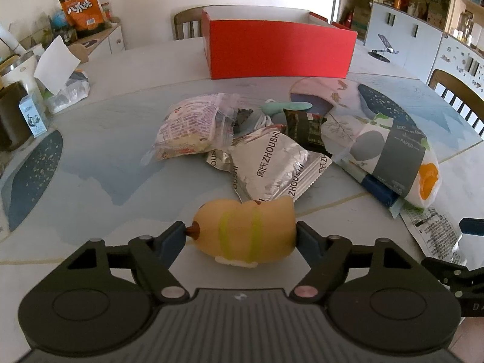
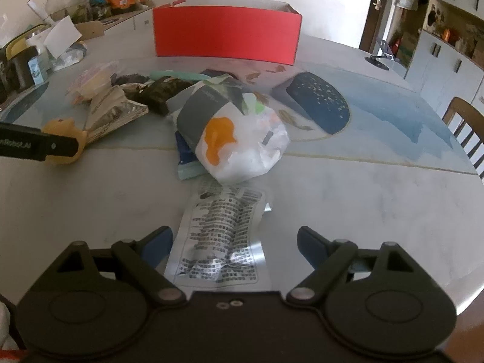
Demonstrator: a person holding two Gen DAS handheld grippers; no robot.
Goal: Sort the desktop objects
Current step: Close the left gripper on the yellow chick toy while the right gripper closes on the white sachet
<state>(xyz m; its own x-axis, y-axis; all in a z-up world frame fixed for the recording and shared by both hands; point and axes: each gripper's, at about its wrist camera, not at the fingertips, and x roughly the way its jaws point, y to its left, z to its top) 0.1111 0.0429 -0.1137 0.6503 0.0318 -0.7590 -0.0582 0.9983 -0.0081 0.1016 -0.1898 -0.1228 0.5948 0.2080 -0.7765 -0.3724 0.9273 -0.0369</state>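
Observation:
My left gripper (image 1: 241,232) is shut on a yellow toy duck (image 1: 245,231) with green stripes, low over the table; the duck also shows in the right wrist view (image 2: 65,130). Behind it lie a silver snack bag (image 1: 272,166), a pink-printed bread pack (image 1: 189,127), a dark snack pack (image 1: 305,128) and a teal object (image 1: 287,107). A paper tissue pack (image 1: 393,160) lies to the right, also in the right wrist view (image 2: 233,133). My right gripper (image 2: 234,242) is open, its fingers either side of a clear printed sachet (image 2: 220,242). A red box (image 1: 279,50) stands behind the pile.
A phone stand (image 1: 382,50) stands at the table's far right. Cups, a small carton (image 1: 33,119) and a tissue bag (image 1: 65,87) crowd the left edge. Chairs stand behind the box and at the right. A sideboard with an orange snack bag (image 1: 81,7) is far left.

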